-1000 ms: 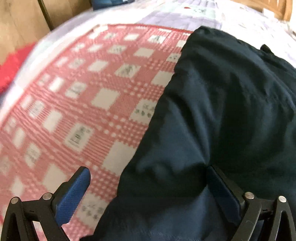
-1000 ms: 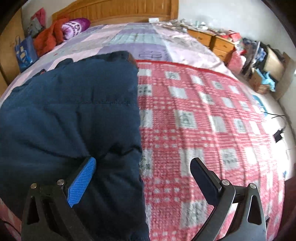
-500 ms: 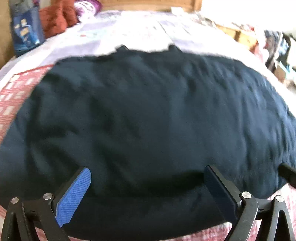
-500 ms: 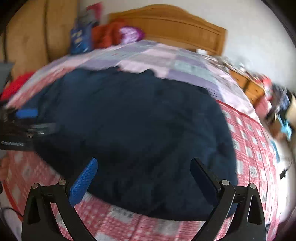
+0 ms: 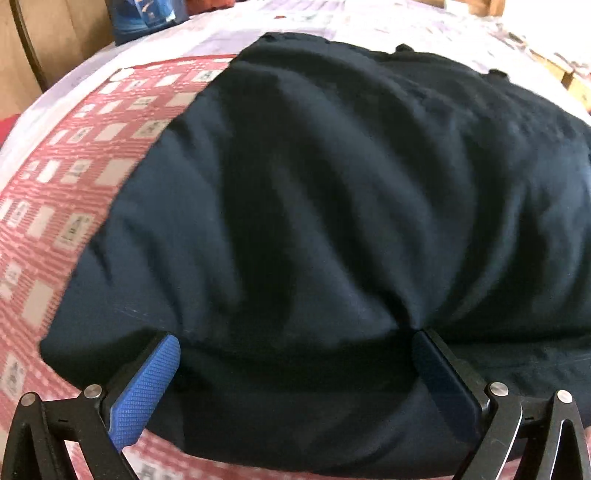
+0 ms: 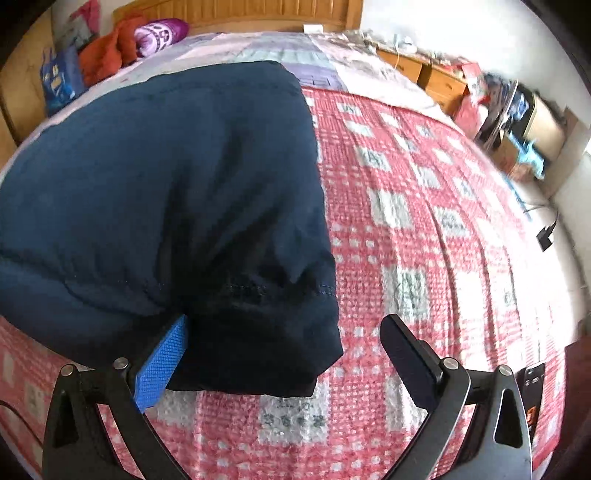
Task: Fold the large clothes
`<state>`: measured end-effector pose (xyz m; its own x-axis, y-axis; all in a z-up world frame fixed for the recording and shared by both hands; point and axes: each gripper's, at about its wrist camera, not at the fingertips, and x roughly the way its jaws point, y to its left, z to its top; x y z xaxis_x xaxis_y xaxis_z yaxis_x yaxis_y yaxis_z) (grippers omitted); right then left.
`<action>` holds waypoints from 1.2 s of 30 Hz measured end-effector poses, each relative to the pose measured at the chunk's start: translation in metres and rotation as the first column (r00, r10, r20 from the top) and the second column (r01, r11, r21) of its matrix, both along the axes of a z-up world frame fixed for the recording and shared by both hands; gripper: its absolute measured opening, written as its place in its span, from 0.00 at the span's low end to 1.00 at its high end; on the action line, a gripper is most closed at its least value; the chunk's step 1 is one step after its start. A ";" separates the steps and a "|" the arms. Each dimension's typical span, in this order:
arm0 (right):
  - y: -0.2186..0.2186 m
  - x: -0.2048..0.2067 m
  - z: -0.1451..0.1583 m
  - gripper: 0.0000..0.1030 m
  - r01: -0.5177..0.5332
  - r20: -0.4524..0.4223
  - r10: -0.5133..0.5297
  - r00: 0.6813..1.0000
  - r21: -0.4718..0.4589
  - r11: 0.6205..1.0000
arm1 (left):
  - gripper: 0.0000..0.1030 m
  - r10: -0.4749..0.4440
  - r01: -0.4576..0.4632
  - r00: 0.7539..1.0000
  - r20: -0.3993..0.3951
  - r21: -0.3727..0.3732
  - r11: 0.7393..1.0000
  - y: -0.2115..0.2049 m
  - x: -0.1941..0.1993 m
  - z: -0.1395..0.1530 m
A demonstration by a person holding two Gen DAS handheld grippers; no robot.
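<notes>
A large dark navy padded garment [image 5: 332,192] lies folded in a thick stack on a bed with a red and white checked cover [image 5: 74,177]. My left gripper [image 5: 295,354] is open at the garment's near edge, and its fingers press into the fabric with the near fold between them. In the right wrist view the same garment [image 6: 159,192] fills the left half. My right gripper [image 6: 284,343] is open around the garment's near right corner; the blue left finger pad [image 6: 162,365] touches the fabric, while the black right finger [image 6: 406,362] stands apart over the cover.
The checked cover [image 6: 424,229] runs on to the right of the garment. A wooden headboard [image 6: 240,14], orange and purple clothes [image 6: 125,40] and a blue bag [image 6: 59,77] lie at the far end. Wooden drawers [image 6: 432,74] and clutter stand to the right of the bed.
Both views swung across the garment and back. Both grippers now sit lower and closer at its near edge, with the fabric bulging between the open fingers. Neither has shut.
</notes>
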<state>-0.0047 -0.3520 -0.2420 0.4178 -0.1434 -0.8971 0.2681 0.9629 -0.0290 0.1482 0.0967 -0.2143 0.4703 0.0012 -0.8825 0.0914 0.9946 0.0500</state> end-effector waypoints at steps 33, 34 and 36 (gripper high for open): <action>-0.006 0.031 -0.004 0.99 -0.041 -0.079 0.042 0.996 0.004 0.999 | 1.00 0.046 -0.045 0.998 -0.050 0.023 0.999 0.008 0.010 -0.005; -0.005 0.032 0.003 0.99 -0.054 -0.078 0.052 0.996 -0.017 0.998 | 1.00 0.043 -0.041 0.998 -0.053 0.033 0.999 0.008 0.011 -0.003; -0.003 0.028 0.021 0.98 -0.073 -0.033 0.071 0.997 -0.064 0.995 | 0.98 0.032 -0.030 0.999 -0.030 0.070 0.997 0.005 0.011 0.009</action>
